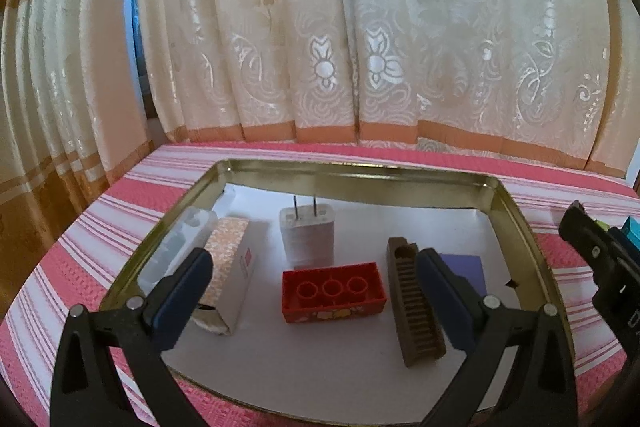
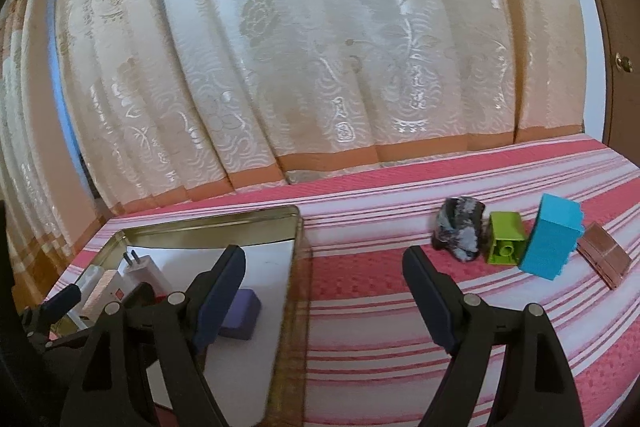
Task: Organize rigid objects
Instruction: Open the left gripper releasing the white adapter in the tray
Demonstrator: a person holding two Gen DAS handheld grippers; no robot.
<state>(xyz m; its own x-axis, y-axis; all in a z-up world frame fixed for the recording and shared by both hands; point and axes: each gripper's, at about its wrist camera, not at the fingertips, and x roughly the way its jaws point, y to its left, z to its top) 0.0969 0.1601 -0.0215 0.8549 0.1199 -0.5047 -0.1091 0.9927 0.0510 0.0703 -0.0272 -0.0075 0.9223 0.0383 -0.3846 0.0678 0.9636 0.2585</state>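
Left gripper [image 1: 312, 287] jaws wide apart, empty, hovering over gold tray [image 1: 516, 211]; between the fingers, red brick [image 1: 334, 293] studs-down on the white liner; brown comb [image 1: 416, 311] just right of it; white charger [image 1: 307, 239] upright behind. Right gripper [image 2: 324, 283] also spread, empty, over striped cloth [image 2: 380, 327]; farther right, dark rock [image 2: 458, 233], green block [image 2: 505, 243], blue block [image 2: 554, 243] clustered outside the tray.
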